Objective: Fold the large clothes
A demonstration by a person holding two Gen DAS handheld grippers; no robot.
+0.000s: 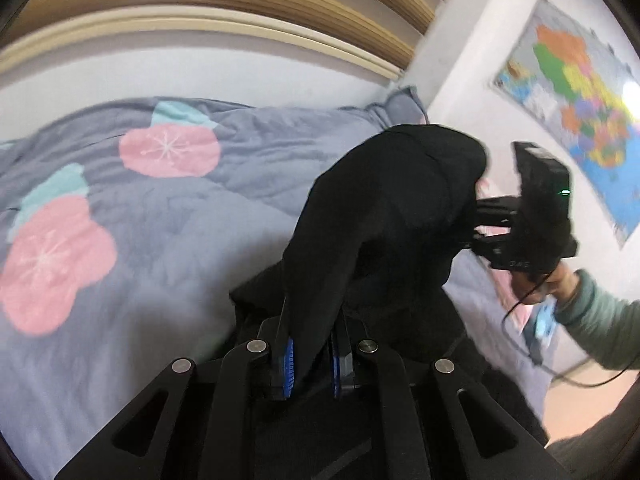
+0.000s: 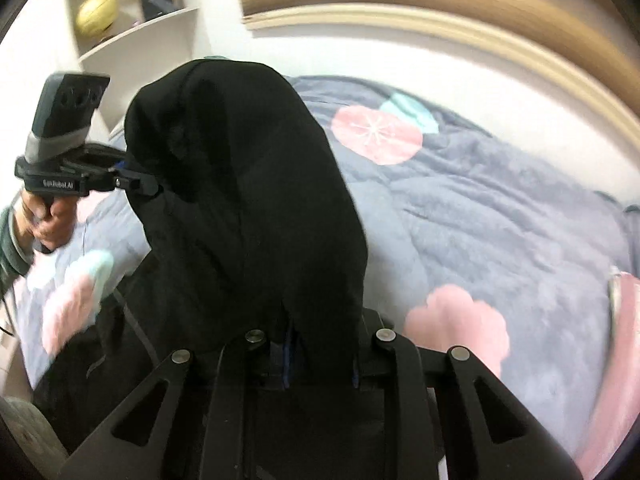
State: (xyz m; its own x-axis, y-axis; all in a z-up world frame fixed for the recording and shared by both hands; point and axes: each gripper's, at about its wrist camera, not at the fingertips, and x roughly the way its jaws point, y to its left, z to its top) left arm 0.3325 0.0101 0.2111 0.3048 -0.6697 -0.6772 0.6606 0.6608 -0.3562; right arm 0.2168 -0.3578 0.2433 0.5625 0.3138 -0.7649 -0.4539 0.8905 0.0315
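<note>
A large black garment (image 1: 384, 216) hangs in the air between both grippers, above a bed. My left gripper (image 1: 312, 360) is shut on one edge of it; blue pads (image 1: 289, 364) pinch the cloth. In the left wrist view the right gripper (image 1: 476, 228) bites the garment's far side. In the right wrist view the garment (image 2: 248, 184) drapes over my right gripper (image 2: 320, 360), which is shut on it, and the left gripper (image 2: 140, 180) holds its left edge. The garment's lower part lies crumpled on the bed.
The bed has a grey-blue quilt (image 1: 180, 216) with pink flower prints (image 2: 376, 136). A wooden headboard (image 1: 240, 4) curves behind. A colourful map (image 1: 580, 96) hangs on the wall. White shelves (image 2: 132, 44) hold a yellow ball.
</note>
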